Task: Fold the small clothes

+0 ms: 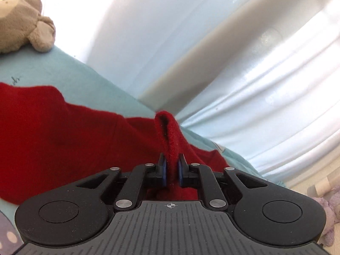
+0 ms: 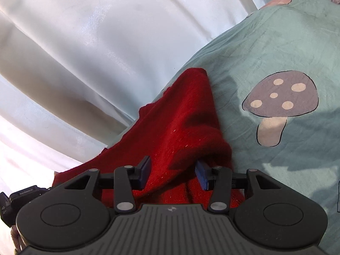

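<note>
A red knitted garment (image 1: 63, 131) lies on a light teal bed sheet (image 1: 63, 70). My left gripper (image 1: 172, 165) is shut on a pinched ridge of the red garment that stands up between its blue pads. In the right wrist view the same red garment (image 2: 180, 123) lies over my right gripper (image 2: 174, 172). Its jaws stand wide apart, with red cloth draped between them and over the right pad (image 2: 201, 176). The garment's far edge rises to a peak against the sheet (image 2: 265, 42).
A beige plush toy (image 1: 21, 19) sits on the sheet at the upper left. White curtains (image 1: 265, 63) hang beyond the bed edge. A lilac plush (image 1: 331, 212) lies at the lower right. The sheet has a mushroom print (image 2: 280, 99). The other gripper's black body (image 2: 12, 201) shows at the lower left.
</note>
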Demonstrator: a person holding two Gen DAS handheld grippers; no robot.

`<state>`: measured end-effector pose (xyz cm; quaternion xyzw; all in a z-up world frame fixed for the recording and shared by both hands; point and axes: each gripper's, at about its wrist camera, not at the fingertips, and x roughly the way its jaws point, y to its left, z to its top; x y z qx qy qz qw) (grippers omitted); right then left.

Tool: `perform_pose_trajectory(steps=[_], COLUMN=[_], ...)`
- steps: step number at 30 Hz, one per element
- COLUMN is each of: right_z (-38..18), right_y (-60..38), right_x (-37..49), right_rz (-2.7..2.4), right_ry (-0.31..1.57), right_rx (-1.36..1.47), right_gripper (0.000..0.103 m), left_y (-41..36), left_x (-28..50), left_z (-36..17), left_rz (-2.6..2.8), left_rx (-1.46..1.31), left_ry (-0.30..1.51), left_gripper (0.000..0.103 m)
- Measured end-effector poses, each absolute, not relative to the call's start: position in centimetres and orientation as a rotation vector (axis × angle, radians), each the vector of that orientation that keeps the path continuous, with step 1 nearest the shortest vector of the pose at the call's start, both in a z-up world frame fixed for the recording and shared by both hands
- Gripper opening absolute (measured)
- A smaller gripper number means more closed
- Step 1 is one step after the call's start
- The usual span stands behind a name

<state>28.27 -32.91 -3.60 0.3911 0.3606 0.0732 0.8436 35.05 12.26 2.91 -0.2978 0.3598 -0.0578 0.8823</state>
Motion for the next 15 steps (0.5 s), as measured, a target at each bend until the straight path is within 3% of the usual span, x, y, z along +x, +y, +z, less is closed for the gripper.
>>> perform_pose_trajectory(steps=[7,9,10,15], right_z=[-4.9,-5.2,-5.2,-2.8], right_y=[-32.9,-33.0,-32.9,-30.1], right_x=[29.7,29.8,30.0,29.4], right_rz=[0.116,0.085,0.062,0.026], right_ry=[0.763,0.759,0.769,0.704], right_rx=[0.901,0.901,0.878,0.498], right_gripper=[0.043,0.027,0.013,0.009], left_y=[13.0,13.3,13.3,13.1], left_x=[35.4,35.1,35.2,35.6], left_z=[0.8,0.3,-0.1,-2.1], left_rz=[-0.069,-0.053,-0.051,-0.044], left_rx=[-0.607,-0.595,-0.592,-0.561], left_ry=[0.810,0.827,0.839,0.874], left_gripper=[0.012,0.012,0.012,0.012])
